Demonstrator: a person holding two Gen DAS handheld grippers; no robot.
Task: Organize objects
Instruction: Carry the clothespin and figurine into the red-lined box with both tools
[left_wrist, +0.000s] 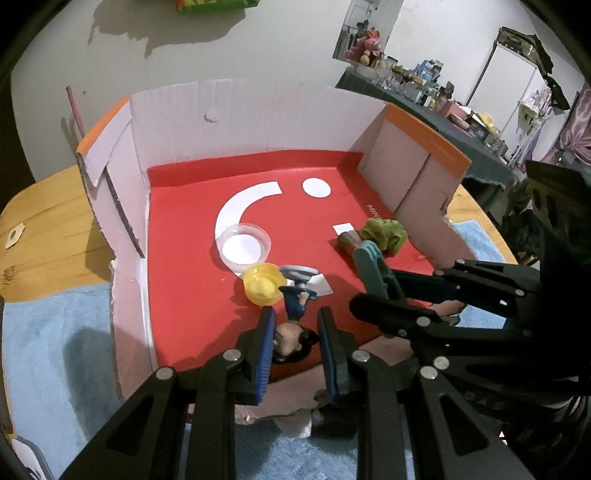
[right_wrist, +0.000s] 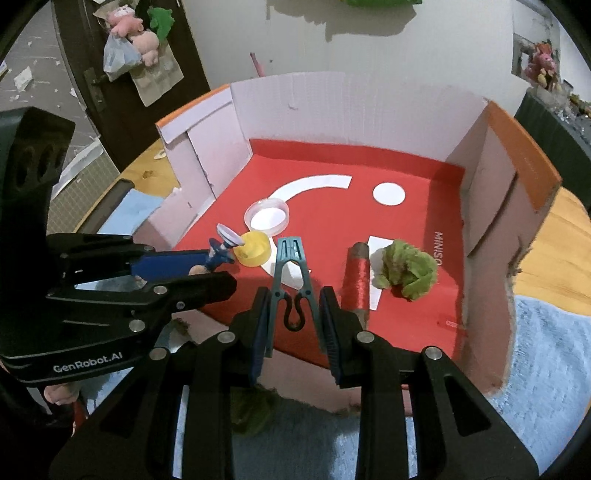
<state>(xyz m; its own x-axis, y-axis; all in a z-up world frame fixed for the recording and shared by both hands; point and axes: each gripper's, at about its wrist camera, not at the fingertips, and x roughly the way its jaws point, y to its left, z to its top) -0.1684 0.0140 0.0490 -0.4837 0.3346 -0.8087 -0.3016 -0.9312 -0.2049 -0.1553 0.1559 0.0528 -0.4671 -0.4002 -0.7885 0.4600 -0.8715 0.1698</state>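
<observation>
An open cardboard box with a red floor (left_wrist: 184, 258) (right_wrist: 406, 229) holds the objects. My left gripper (left_wrist: 297, 332) is shut on a small blue figurine (left_wrist: 295, 314), held by its dark-haired head over the box's front edge; it also shows in the right wrist view (right_wrist: 218, 254). My right gripper (right_wrist: 293, 314) is shut on a teal clothespin (right_wrist: 291, 273), its tip over the red floor; it also shows in the left wrist view (left_wrist: 373, 266). A yellow cup (left_wrist: 260, 284) (right_wrist: 253, 249) lies beside the figurine.
A clear round lid (left_wrist: 243, 245) (right_wrist: 266, 216), a red thread spool (right_wrist: 356, 280) (left_wrist: 347, 242) and a green plush (right_wrist: 406, 273) (left_wrist: 384, 234) lie in the box. A blue towel (left_wrist: 55, 350) (right_wrist: 546, 350) covers the wooden table (left_wrist: 48, 229). Cluttered shelves stand at the far right.
</observation>
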